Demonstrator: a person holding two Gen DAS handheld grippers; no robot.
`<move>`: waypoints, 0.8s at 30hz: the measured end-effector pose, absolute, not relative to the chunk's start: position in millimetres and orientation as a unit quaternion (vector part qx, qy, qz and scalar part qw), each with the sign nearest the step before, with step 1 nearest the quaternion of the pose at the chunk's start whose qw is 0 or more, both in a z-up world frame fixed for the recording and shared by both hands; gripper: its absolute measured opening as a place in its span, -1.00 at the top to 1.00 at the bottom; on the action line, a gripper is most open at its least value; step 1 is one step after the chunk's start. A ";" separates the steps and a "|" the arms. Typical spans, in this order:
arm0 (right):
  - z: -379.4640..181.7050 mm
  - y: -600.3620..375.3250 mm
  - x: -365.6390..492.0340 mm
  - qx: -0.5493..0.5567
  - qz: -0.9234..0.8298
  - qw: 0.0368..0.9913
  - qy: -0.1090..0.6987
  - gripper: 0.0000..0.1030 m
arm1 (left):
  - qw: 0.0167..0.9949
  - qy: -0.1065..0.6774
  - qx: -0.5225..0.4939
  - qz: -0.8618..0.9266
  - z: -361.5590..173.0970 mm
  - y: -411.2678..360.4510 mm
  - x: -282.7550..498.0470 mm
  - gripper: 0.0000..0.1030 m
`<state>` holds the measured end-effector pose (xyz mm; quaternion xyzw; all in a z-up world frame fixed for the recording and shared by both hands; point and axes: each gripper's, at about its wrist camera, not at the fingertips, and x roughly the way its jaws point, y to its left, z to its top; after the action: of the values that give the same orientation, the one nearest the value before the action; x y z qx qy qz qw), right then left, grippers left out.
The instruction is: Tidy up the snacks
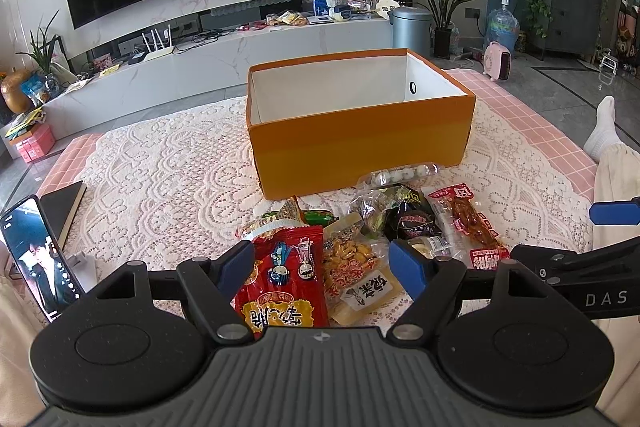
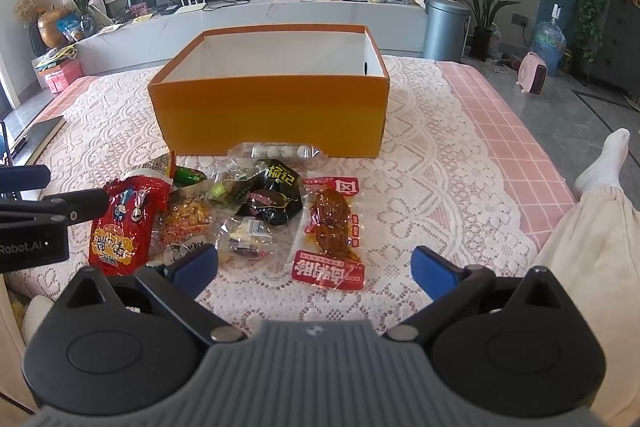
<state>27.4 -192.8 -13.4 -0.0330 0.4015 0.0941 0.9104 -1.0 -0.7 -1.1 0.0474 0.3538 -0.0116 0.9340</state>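
- Both grippers are held wide apart and empty: the left gripper (image 1: 322, 265) over the red snack bag (image 1: 280, 279), the right gripper (image 2: 316, 267) above the chicken-leg packet (image 2: 330, 231).
- Nothing appears yet packed; the orange box (image 1: 360, 147) ahead seems empty, though its floor is partly hidden.
- A descent and pinch is called for next.
- Overlapping packets may be dragged along; a phone (image 1: 36, 255) lies left.
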 end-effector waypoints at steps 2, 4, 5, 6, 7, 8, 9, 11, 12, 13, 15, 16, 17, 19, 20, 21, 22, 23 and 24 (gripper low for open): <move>-13.4 -192.9 27.3 -0.033 0.094 0.910 0.402 -0.93 | 0.934 0.354 0.047 -0.012 -1.1 -0.7 -1.0 -0.74; -13.7 -193.1 27.2 -0.033 0.094 0.910 0.403 -0.93 | 0.934 0.354 0.047 -0.012 -1.2 -0.8 -1.0 -0.74; -14.2 -193.2 27.5 -0.034 0.094 0.910 0.403 -0.93 | 0.934 0.354 0.047 -0.012 -1.2 -0.8 -1.0 -0.74; -14.2 -193.3 27.5 -0.034 0.094 0.910 0.403 -0.93 | 0.934 0.354 0.047 -0.011 -1.2 -0.9 -0.9 -0.74; -14.2 -193.0 27.9 -0.034 0.094 0.909 0.404 -0.93 | 0.934 0.354 0.047 -0.011 -1.2 -0.9 -1.1 -0.74; -14.2 -193.0 27.9 -0.034 0.094 0.909 0.404 -0.93 | 0.934 0.354 0.048 -0.011 -1.2 -0.9 -0.9 -0.74; -14.3 -193.0 27.9 -0.034 0.094 0.909 0.404 -0.93 | 0.934 0.354 0.047 -0.011 -1.3 -0.9 -0.9 -0.74; -14.3 -193.0 27.9 -0.034 0.094 0.909 0.404 -0.93 | 0.934 0.354 0.047 -0.011 -1.1 -1.0 -0.9 -0.74; -14.4 -193.0 27.9 -0.034 0.094 0.909 0.404 -0.93 | 0.934 0.354 0.048 -0.011 -1.2 -1.0 -0.8 -0.74; -14.4 -193.0 27.9 -0.034 0.094 0.909 0.404 -0.93 | 0.934 0.354 0.048 -0.011 -1.3 -1.3 -1.0 -0.74; -14.5 -193.0 27.8 -0.034 0.094 0.909 0.404 -0.93 | 0.934 0.355 0.048 -0.012 -1.2 -1.0 -0.9 -0.74; -14.6 -193.2 27.8 -0.034 0.094 0.909 0.404 -0.93 | 0.934 0.355 0.047 -0.012 -1.2 -1.0 -0.9 -0.74; -14.7 -192.8 28.1 -0.034 0.094 0.909 0.404 -0.93 | 0.934 0.355 0.048 -0.011 -1.1 -1.0 -0.7 -0.74; -14.8 -192.9 28.2 -0.034 0.094 0.909 0.404 -0.93 | 0.934 0.355 0.048 -0.011 -1.3 -1.2 -0.9 -0.74; -14.7 -192.9 28.2 -0.034 0.093 0.909 0.404 -0.93 | 0.934 0.355 0.048 -0.011 -1.1 -1.1 -0.7 -0.74; -14.7 -192.9 28.2 -0.034 0.093 0.909 0.404 -0.93 | 0.934 0.355 0.048 -0.011 -1.1 -1.0 -0.7 -0.74; -14.8 -193.1 27.9 -0.034 0.093 0.909 0.404 -0.93 | 0.934 0.355 0.048 -0.011 -1.1 -1.1 -0.7 -0.74; -15.0 -193.3 27.8 -0.034 0.092 0.909 0.405 -0.93 | 0.934 0.355 0.047 -0.011 -1.1 -1.1 -0.7 -0.74; -15.2 -193.3 28.0 -0.034 0.092 0.909 0.406 -0.93 | 0.934 0.355 0.047 -0.011 -1.2 -1.2 -0.7 -0.74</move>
<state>28.0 -193.3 -15.2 -0.0344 0.4056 0.0915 0.9088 -0.7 -1.2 -1.2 0.0474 0.3549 -0.0112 0.9336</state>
